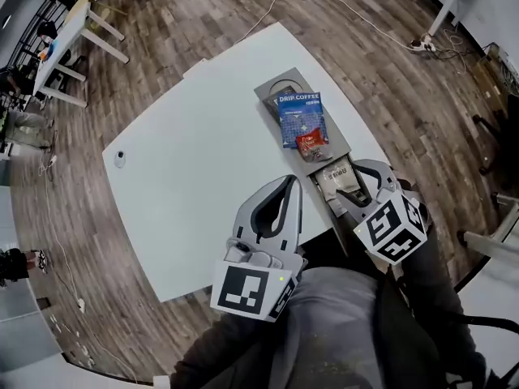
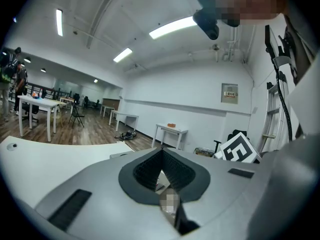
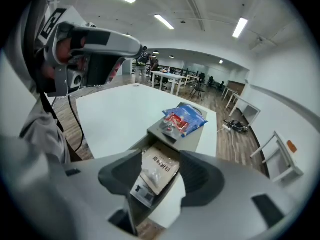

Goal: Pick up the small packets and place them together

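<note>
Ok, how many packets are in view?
3: a blue packet on the grey tray, a red packet on top of it, a beige packet at the tray's near end. Others may be hidden.

So the table (image 1: 186, 177) is looking plain white, tray (image 1: 335, 132) flat grey; blue packet (image 1: 299, 113) is sporting white lettering, red packet (image 1: 311, 143) is showing white bits, tan packet (image 1: 334, 178) is carrying dark print, floor (image 1: 178, 23) is showing brown woodgrain.

Grey tray (image 1: 344, 138) of packets at the right edge of the white surface (image 1: 203, 152).
A blue coffee packet (image 1: 299, 113) lies at the tray's far end, a red packet (image 1: 311, 143) overlaps its near edge, and a pale packet (image 1: 334, 178) lies nearest. The right gripper (image 1: 366, 175) is over the pale packet. The left gripper (image 1: 280, 190) is over bare surface.
</note>
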### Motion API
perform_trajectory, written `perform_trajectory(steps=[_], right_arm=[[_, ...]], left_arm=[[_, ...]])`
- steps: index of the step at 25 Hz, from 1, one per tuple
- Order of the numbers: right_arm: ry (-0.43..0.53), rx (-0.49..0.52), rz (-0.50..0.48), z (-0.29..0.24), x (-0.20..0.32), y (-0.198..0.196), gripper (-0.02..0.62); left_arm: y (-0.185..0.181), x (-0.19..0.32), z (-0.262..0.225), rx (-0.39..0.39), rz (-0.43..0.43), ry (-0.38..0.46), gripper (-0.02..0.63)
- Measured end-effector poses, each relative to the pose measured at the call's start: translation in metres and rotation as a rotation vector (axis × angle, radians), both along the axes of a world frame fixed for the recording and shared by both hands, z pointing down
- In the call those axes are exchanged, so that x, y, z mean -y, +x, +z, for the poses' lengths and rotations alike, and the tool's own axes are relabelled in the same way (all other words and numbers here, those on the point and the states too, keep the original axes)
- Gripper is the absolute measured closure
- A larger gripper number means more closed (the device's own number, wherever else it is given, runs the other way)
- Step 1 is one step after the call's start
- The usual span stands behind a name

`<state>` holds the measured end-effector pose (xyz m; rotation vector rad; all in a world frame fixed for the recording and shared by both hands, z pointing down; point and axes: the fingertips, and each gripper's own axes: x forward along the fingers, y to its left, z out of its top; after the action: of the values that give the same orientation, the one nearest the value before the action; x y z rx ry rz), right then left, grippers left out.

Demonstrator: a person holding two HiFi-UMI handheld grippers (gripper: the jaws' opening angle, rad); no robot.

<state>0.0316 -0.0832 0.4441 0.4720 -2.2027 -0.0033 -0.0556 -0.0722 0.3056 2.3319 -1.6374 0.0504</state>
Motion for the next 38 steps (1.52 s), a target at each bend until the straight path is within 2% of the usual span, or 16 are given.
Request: perform_trajectory(steps=[10, 21, 26, 30, 38], right_arm=[[-0.095, -0.097, -0.051, 0.054, -0.026, -0.017, 0.364], [-0.056, -0.296, -0.099, 0.076, -0.021, -0.017, 0.365], [-0.026, -0.311, -0.106, 0.076, -0.016, -0.015, 0.453], [-0.034, -0.288, -0.103, 0.072, -0.021, -0.013, 0.496], [-0.023, -0.232, -0.127, 0.037, -0.049, -0.009, 0.499]], left_arm=[[-0.003, 0.008, 0.007, 0.024, -0.002, -0.031, 0.603], [-0.006, 0.015, 0.014, 0.017, -0.011, -0.049, 0.603], [-0.006, 0.013, 0.015, 0.016, -0.013, -0.046, 0.603], [-0.004, 0.008, 0.012, 0.018, -0.012, -0.039, 0.603], [-0.003, -0.008, -0.001, 0.019, -0.013, 0.002, 0.603]])
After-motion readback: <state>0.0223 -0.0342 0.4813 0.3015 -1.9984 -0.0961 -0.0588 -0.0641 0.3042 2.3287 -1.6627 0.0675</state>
